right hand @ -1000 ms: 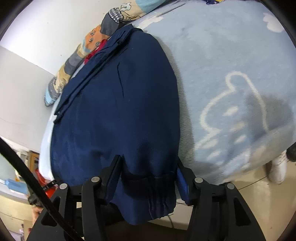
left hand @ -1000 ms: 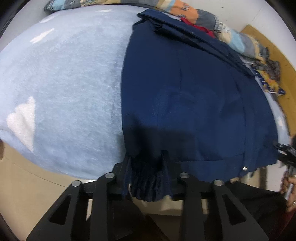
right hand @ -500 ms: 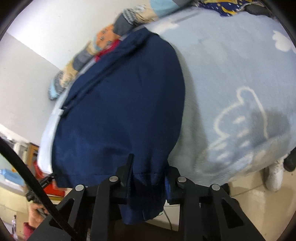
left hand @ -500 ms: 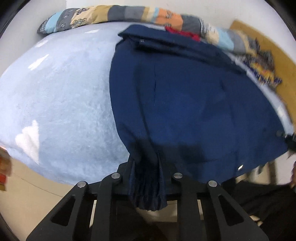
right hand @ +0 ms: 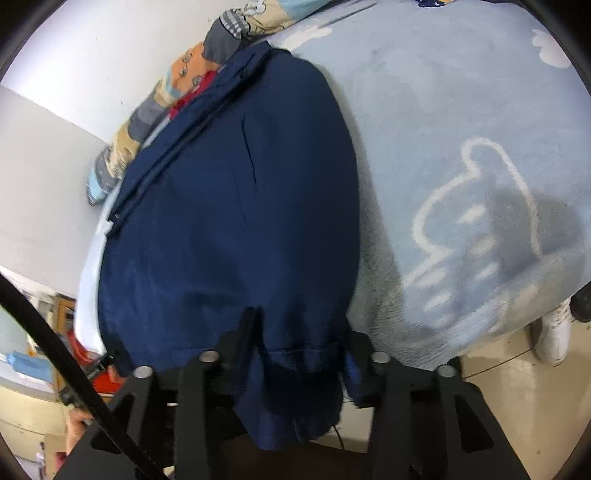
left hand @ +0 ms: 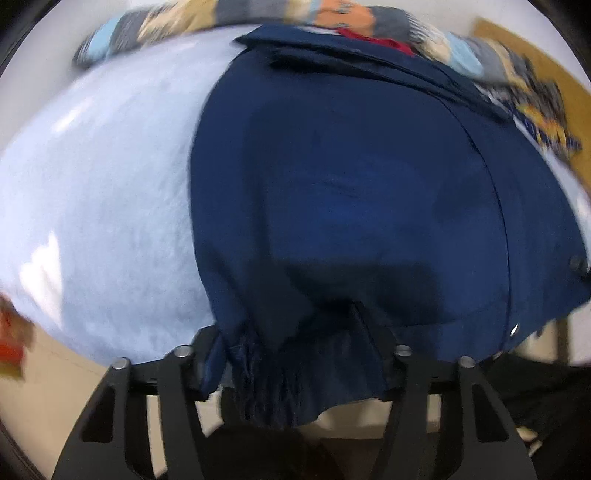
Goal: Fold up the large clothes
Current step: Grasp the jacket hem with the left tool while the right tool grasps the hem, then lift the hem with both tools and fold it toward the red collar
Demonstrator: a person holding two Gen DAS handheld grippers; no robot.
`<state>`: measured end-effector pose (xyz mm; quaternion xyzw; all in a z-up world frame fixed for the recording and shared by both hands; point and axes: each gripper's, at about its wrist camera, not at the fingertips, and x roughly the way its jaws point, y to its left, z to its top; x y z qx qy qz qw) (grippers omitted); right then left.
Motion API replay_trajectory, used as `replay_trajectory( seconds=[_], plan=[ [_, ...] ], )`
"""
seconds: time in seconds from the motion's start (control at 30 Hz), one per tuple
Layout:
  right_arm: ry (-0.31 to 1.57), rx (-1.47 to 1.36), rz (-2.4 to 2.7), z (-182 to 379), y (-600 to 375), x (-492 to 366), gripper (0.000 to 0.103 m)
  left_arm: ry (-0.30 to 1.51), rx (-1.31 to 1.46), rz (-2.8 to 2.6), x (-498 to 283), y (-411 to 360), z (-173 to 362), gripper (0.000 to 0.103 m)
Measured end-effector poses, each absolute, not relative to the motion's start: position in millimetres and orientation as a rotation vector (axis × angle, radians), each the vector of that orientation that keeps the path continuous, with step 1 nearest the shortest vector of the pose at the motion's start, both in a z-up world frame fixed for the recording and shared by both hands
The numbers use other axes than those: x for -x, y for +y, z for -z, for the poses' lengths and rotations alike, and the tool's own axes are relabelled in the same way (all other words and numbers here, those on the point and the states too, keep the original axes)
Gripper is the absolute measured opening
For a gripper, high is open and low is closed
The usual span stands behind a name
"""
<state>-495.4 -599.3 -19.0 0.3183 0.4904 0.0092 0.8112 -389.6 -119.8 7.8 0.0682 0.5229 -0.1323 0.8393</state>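
Item: navy jacket (left hand: 351,192), a large dark-blue garment laid flat on a bed, its near hem hanging over the bed's front edge.

Near end, left wrist view: left gripper (left hand: 295,354), black, two fingers; jaws opening, with the gathered, ribbed corner of the hem bunched between them and draping down past the fingers. Whether the pads press the cloth cannot be told, as fabric covers them. This view is blurred.

Near end, right wrist view: right gripper (right hand: 295,343), black; jaws opening, the other hem corner with a folded-up cuff-like band lying between the fingers and hanging below them. Pad contact again hidden by cloth.

Body of garment: smooth, plain weave, a few shallow creases; a long seam running along one side; small round snap fasteners (left hand: 574,263) near the side edge in the left view; a short vertical slit or dart on the panel in the right view.

Far end: a layered collar or placket edge, with a strip of red cloth (left hand: 373,37) showing just beyond it.

Support: pale blue fleece blanket (right hand: 461,129) with white cloud and outline-figure prints, covering the bed beside and beneath the jacket.

Farthest: patchwork bolster (left hand: 177,22) in grey, orange, beige and light blue, lying along the white wall.

No containers in view.
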Motion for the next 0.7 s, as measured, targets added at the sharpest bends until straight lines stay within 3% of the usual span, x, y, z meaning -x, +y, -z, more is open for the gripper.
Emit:
replay_trajectory(
  seconds=[0.03, 0.07, 0.23, 0.5, 0.53, 0.63, 0.7],
  plan=[
    [1.060, -0.656, -0.023, 20.6, -596.4, 495.7, 0.052, 1.084, -0.174, 0.283, 392.5, -123.3, -10.4, 0.031],
    [1.071, -0.615, -0.021, 22.6, -592.0, 494.0, 0.052, 1.061, -0.213, 0.276, 396.3, -127.4, -13.4, 0.026],
    [1.089, -0.272, 0.036, 22.3, -549.2, 492.4, 0.051, 1.019, -0.263, 0.238, 401.7, -128.1, -12.0, 0.026],
    [1.065, -0.293, 0.067, 26.2, -546.9, 497.7, 0.053, 1.000, -0.229, 0.205, 403.7, -135.1, -2.7, 0.029],
    [1.063, -0.298, 0.069, 27.1, -549.1, 499.5, 0.053, 1.004, -0.241, 0.208, 402.7, -136.3, -3.2, 0.026],
    [1.051, -0.371, 0.066, 21.7, -557.9, 500.9, 0.034, 0.989, -0.268, 0.215, 405.4, -139.4, -6.6, 0.022],
    [1.034, -0.403, 0.058, 13.1, -558.9, 503.6, 0.029, 0.971, -0.274, 0.215, 408.1, -139.8, -12.9, 0.020]
  ],
)
